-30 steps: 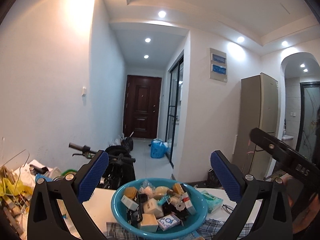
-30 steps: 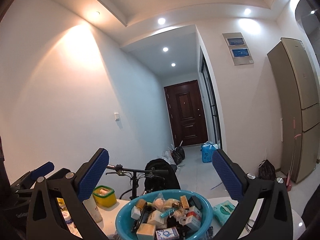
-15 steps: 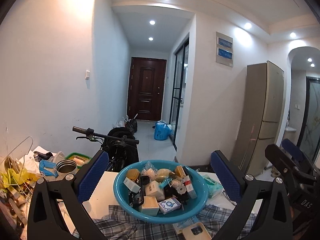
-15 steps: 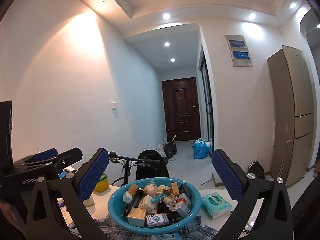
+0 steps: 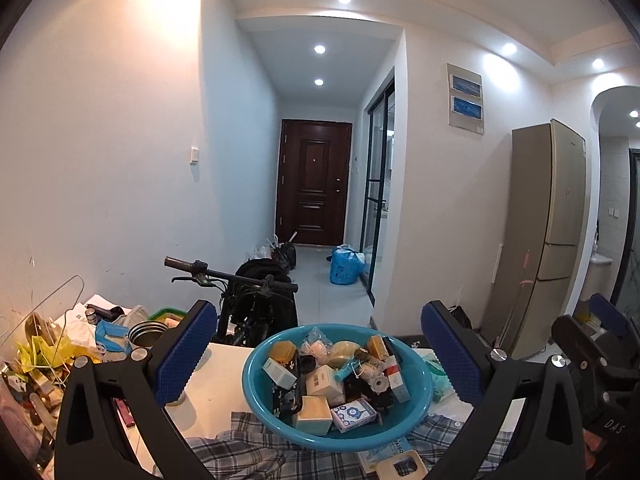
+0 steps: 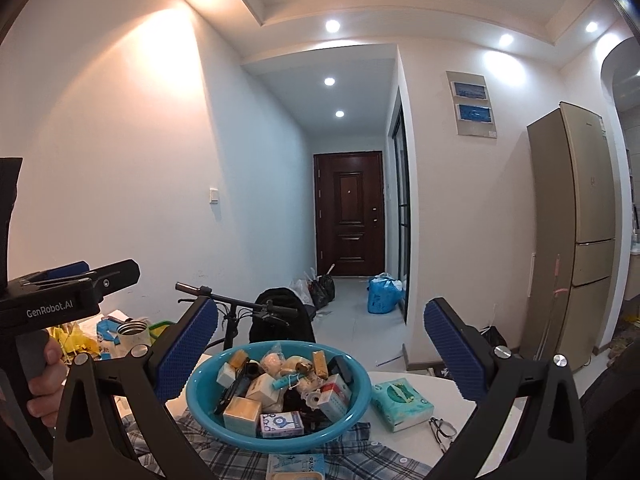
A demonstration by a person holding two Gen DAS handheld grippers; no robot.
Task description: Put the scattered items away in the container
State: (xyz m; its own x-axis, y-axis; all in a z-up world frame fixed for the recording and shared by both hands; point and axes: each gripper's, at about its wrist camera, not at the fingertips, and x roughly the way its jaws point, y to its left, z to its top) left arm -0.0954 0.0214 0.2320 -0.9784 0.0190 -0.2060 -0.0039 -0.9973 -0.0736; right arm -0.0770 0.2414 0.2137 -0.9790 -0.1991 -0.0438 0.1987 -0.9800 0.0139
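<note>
I hold a claw in each hand, and both are spread wide with nothing between their blue pads. My left claw (image 5: 320,354) hangs above the near edge of the counter (image 5: 224,392), its two fingers framing the blue basin (image 5: 416,408) from either side without touching it. My right claw (image 6: 320,350) frames the same basin (image 6: 200,396) in its own view, also clear of it.

The basin sits on a plaid cloth (image 5: 256,448) spread over the white counter. It is heaped with small things: a tan box (image 5: 314,420) at the front, a little white-and-blue patterned box (image 5: 354,420) just beside it, a white box (image 5: 324,386) in the middle, a red-and-white box (image 5: 396,382) toward the right, and some wrapped round pieces at the back. I cannot make out every item in the pile.

Outside the basin, a green tissue pack (image 6: 402,404) lies just to its right on the counter, and a pair of glasses (image 6: 442,438) lies near that pack. A blue-and-white packet (image 6: 296,466) pokes out from under the basin's near rim, on the cloth.

In the right view my left hand (image 6: 44,376) grips the handle of the other tool at the left edge. To the left of the counter there is a clutter of bags and a metal tin (image 5: 146,334). Behind the counter stands a bicycle (image 5: 240,292), and beyond it a hallway leads to a dark door (image 5: 314,182). A tall fridge (image 5: 548,232) stands at the right.
</note>
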